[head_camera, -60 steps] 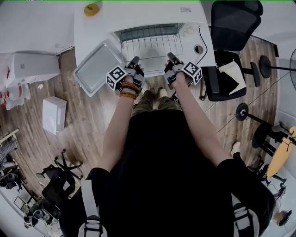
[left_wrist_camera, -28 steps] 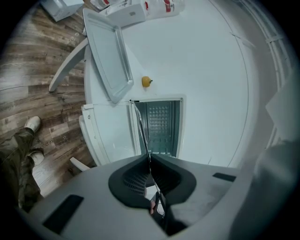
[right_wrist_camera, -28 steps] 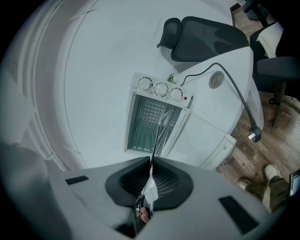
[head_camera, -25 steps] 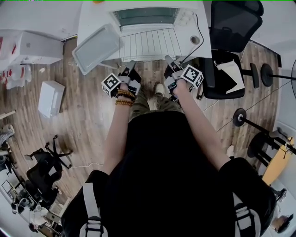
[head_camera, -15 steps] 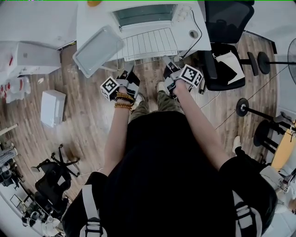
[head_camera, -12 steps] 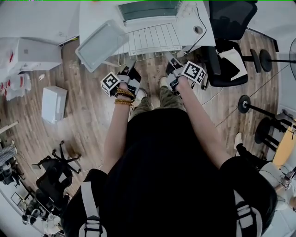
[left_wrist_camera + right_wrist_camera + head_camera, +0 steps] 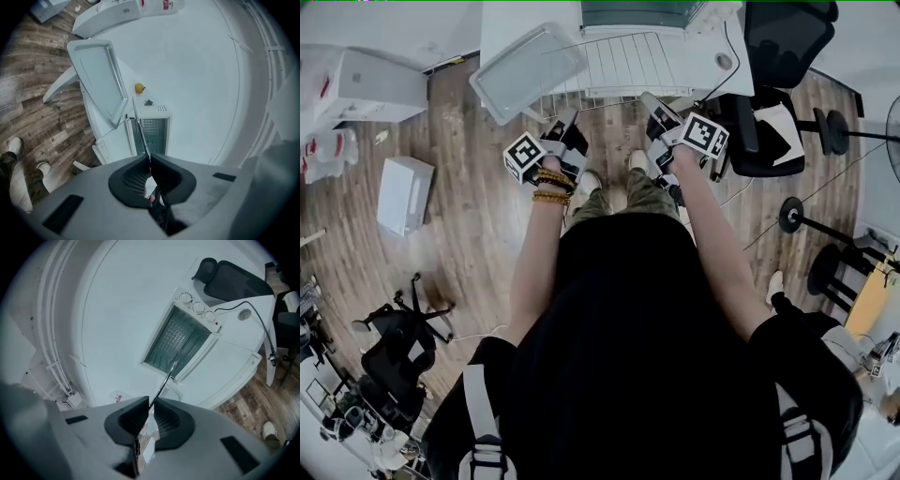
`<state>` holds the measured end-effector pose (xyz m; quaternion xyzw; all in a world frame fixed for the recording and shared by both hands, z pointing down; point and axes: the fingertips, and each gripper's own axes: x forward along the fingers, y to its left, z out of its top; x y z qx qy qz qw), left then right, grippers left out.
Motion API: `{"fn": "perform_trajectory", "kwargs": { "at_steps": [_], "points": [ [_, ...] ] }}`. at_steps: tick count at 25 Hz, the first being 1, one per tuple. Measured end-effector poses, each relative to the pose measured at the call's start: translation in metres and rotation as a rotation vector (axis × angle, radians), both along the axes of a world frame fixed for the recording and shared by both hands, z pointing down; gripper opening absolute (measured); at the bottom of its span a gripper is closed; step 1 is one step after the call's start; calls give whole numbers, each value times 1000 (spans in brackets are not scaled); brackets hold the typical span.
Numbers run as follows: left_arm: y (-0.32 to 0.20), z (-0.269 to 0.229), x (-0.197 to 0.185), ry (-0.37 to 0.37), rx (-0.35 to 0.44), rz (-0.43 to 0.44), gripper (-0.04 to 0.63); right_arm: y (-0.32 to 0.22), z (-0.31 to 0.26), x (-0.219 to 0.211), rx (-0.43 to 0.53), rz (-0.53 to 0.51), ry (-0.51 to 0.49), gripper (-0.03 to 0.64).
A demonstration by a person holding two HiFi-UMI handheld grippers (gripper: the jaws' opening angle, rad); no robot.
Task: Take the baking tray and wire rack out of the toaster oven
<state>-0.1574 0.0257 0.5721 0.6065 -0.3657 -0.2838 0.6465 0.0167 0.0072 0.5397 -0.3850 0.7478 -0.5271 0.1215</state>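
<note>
Left gripper (image 7: 149, 161): jaws pressed together on a thin rod of the wire rack (image 7: 139, 129). Right gripper (image 7: 151, 404): same, jaws pinching a rod of the rack's near edge. In the head view the 2 grippers, left (image 7: 565, 120) and right (image 7: 654, 101), sit at the 2 near corners of the wire rack (image 7: 619, 66).

Step, as I read it: pulling the rack out of the toaster oven (image 7: 642, 14). The baking tray (image 7: 530, 73) is already out and lies on the worktop (image 7: 511, 23) just left of the rack, with 1 corner hanging past the worktop edge.

Where the rack is: mostly out in front of the oven mouth, with its near edge past the worktop edge and over the floor. I can't tell if the far edge has cleared the oven.

Axis: the long side runs left-right across the oven front, and the bars run front-to-back toward me. It looks roughly level.

Next move, my call: draw it back until the far edge is free, keep both hands at an even height so it doesn't twist, then set it down on bare worktop away from the tray.
</note>
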Motion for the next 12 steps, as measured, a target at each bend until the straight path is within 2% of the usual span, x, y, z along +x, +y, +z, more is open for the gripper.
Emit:
{"fn": "perform_trajectory", "kwargs": {
  "at_steps": [3,6,8,12],
  "points": [
    [-1,-7,-19,4,23,-9,29,-2,-4,-21,6,-23,-5,40],
    [0,-7,-36,-31,21,-15,29,-4,-2,-35,3,-48,-8,40],
    [-1,-5,-47,-43,16,-30,29,-9,2,-47,-4,-85,-3,43],
    [0,-1,-64,-21,12,-63,29,-20,3,-69,8,-181,24,44]
  ]
}}
